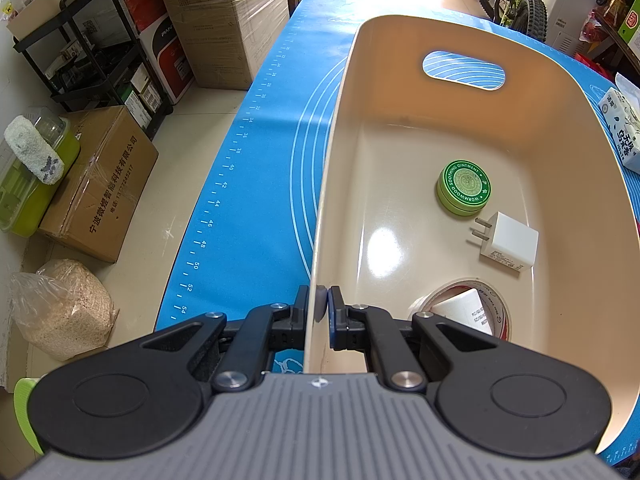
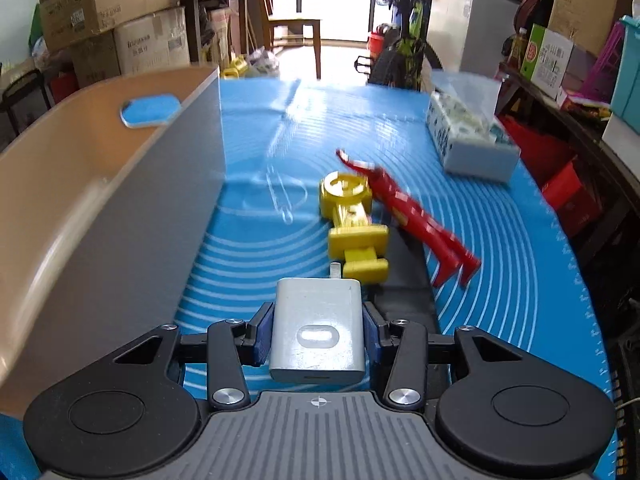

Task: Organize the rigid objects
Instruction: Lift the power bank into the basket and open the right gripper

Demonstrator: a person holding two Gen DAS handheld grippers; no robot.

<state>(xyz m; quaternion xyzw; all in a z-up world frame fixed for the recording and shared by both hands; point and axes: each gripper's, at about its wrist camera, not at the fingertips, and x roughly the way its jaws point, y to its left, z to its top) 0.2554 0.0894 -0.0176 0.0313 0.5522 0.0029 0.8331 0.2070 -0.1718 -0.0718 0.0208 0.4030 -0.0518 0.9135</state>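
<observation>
The right gripper (image 2: 318,338) jaws clench a grey charger (image 2: 318,328); the beige bin (image 2: 100,200) lies left of frame, its rim pinched by the left gripper (image 1: 319,308).

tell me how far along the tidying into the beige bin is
Partly done. In the beige bin lie a green ointment tin, a white charger and a tape roll. The left tool is clamped on the bin's wall; the right tool grips a grey charger. A yellow toy and red clip remain on the blue mat.
</observation>
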